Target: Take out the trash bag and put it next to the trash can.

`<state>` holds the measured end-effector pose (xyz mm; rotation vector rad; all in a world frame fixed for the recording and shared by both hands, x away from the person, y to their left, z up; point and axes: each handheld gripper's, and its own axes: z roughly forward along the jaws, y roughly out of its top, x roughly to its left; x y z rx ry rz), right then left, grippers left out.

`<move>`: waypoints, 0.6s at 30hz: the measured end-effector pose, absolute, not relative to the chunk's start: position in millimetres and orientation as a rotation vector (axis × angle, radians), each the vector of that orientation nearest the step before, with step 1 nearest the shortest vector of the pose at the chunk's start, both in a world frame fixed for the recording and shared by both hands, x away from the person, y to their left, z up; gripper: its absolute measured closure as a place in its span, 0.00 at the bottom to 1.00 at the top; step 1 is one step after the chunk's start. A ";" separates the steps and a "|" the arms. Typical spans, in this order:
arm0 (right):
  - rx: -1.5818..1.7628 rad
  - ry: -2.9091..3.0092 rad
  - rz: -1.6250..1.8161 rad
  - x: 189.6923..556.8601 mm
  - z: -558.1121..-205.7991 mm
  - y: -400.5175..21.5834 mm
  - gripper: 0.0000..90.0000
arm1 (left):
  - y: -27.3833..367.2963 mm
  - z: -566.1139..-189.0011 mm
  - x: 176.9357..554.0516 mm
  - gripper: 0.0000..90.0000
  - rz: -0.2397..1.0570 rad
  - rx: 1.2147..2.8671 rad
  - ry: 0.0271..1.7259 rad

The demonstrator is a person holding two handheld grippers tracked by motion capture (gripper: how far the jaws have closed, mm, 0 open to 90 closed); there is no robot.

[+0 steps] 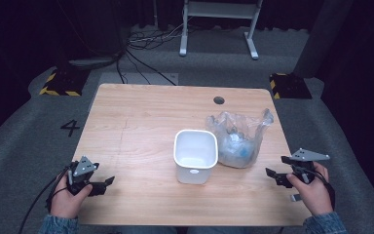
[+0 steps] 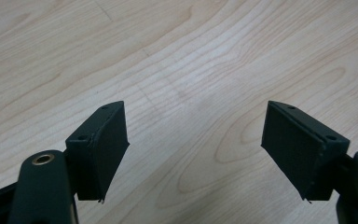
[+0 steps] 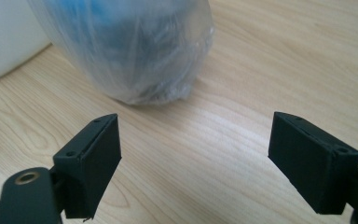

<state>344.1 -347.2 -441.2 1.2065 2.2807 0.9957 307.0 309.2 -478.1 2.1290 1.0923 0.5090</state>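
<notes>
At the near-left corner of the pale wooden table, the left gripper, held in a hand just inside the front edge, jaws spread wide over bare wood grain and gripping nothing, aimed rightward along the near edge. Toward the middle of the table, a little nearer the front edge than the back, a white, square-mouthed plastic bin, upright and seemingly empty, mouth facing up. Touching or nearly touching its right wall, a crumpled clear plastic bag with blue and pale contents inside, mouth gaping upward, its loose rim standing up in two peaks. At the right edge, toward the near-right corner, the right gripper, jaws likewise wide apart and empty, pointing left at the bag; seen from the right gripper view, the bag sitting ahead and slightly to the left of the open jaws, still apart from them, with a sliver of the bin beyond. Right hand plainly the nearer of the two to the bag; left hand well apart, with the bin standing between it and the bag. Likely next: a short leftward reach by the right gripper to take the bag.
</notes>
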 end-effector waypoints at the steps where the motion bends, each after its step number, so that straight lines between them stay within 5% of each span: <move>1: 1.206 2.282 0.989 343.8 -444.4 -348.7 0.19 | 309.2 -478.1 307.0 0.25 0.509 2.129 1.092; 18: 1.265 2.281 0.955 336.2 -486.8 -358.4 0.18 | 323.1 -495.6 302.7 0.21 0.481 2.181 1.087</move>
